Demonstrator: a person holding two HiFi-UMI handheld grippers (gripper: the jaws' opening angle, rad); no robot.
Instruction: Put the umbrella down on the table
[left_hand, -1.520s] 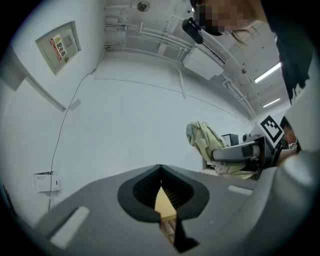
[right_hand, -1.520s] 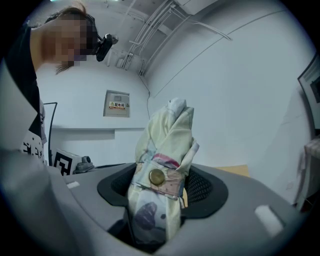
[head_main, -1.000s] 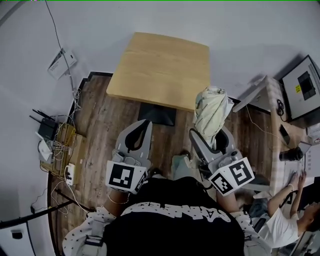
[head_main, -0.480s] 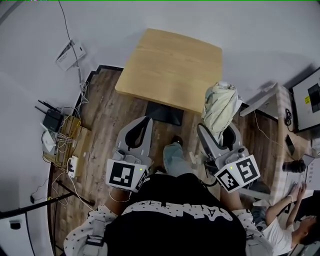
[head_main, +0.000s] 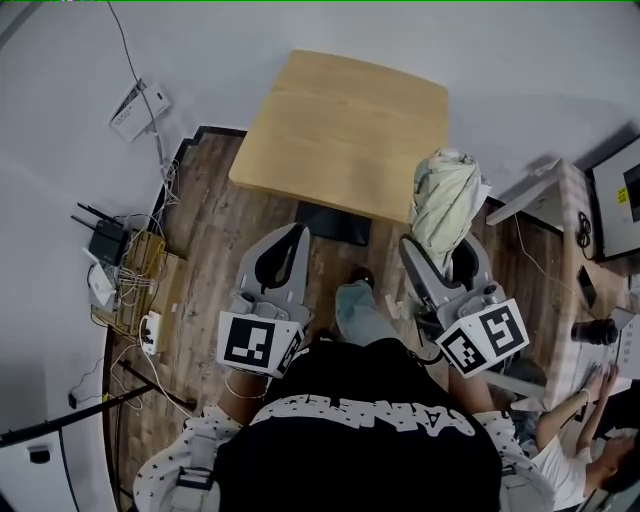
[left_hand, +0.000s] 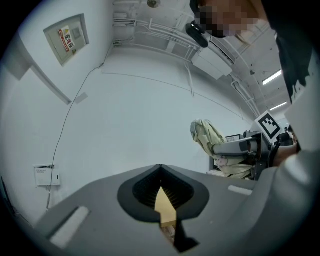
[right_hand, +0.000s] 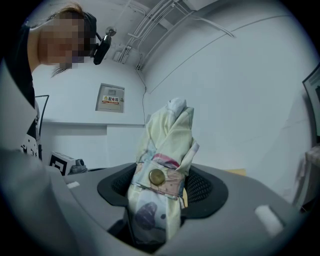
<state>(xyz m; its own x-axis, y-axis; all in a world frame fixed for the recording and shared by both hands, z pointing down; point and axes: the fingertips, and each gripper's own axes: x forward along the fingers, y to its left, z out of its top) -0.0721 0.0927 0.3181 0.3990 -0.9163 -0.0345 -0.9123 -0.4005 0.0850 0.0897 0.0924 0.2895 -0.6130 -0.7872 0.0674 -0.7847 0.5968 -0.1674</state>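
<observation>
A folded pale yellow umbrella (head_main: 446, 198) stands upright in my right gripper (head_main: 446, 250), whose jaws are shut on its lower part. In the right gripper view the umbrella (right_hand: 162, 165) fills the space between the jaws, its strap fastened with a brass snap. It hangs near the front right corner of the light wooden table (head_main: 345, 130), over the floor. My left gripper (head_main: 295, 236) is in front of the table's near edge, shut with nothing in it. In the left gripper view the tips meet, and the umbrella (left_hand: 207, 138) shows to the right.
The table's black base (head_main: 335, 222) lies on the wooden floor below the near edge. A router and cables (head_main: 100, 240) sit by the left wall. A second desk (head_main: 560, 200) with a monitor stands at right, and a person (head_main: 585, 440) sits beside it.
Both grippers have moved a little toward the table, the right one carrying the umbrella. The person's leg has stepped forward between them. Neither grip has changed.
</observation>
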